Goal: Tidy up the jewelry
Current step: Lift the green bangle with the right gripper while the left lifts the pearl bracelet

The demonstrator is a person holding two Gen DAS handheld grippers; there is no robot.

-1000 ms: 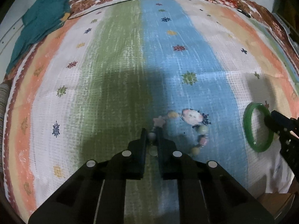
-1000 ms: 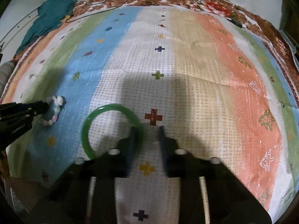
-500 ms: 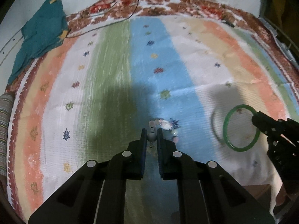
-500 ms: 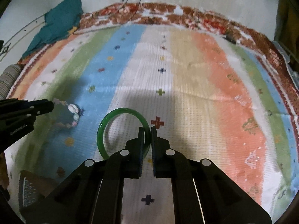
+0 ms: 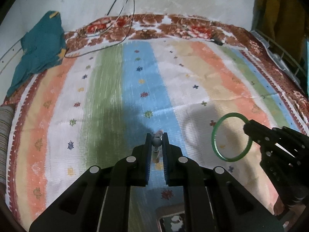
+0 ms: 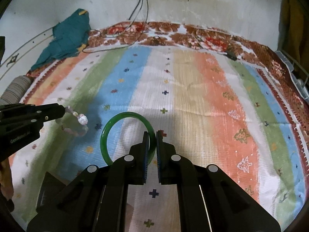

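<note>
left gripper, low centre of the left wrist view: clamped on a grey bead of the beaded bracelet, jaws nearly together. same bracelet in the right wrist view at middle left, dangling as a loose loop off the tip of that gripper, clear of the striped blanket by the look of the shadow underneath.

right gripper, low centre of its own view: pinched on the rim of the green bangle, jaws narrow, ring standing out to the left of the fingers. in the left wrist view, at middle right: bangle held at its upper right edge by the gripper, seemingly raised above the cloth, with a soft shadow behind.

progress, as a judgement: both pieces picked up, one per hand; pickup apparently done. left to do: carrying and putting away. no jewelry box or tray clearly identifiable; a dark object at the bottom edge of the left wrist view and a dark shape at lower left of the right wrist view, too cut off to name. possibly the destination, cannot tell. no other jewelry visible on the blanket. teal cloth at upper left, cables near the top edge, not part of the job.
</note>
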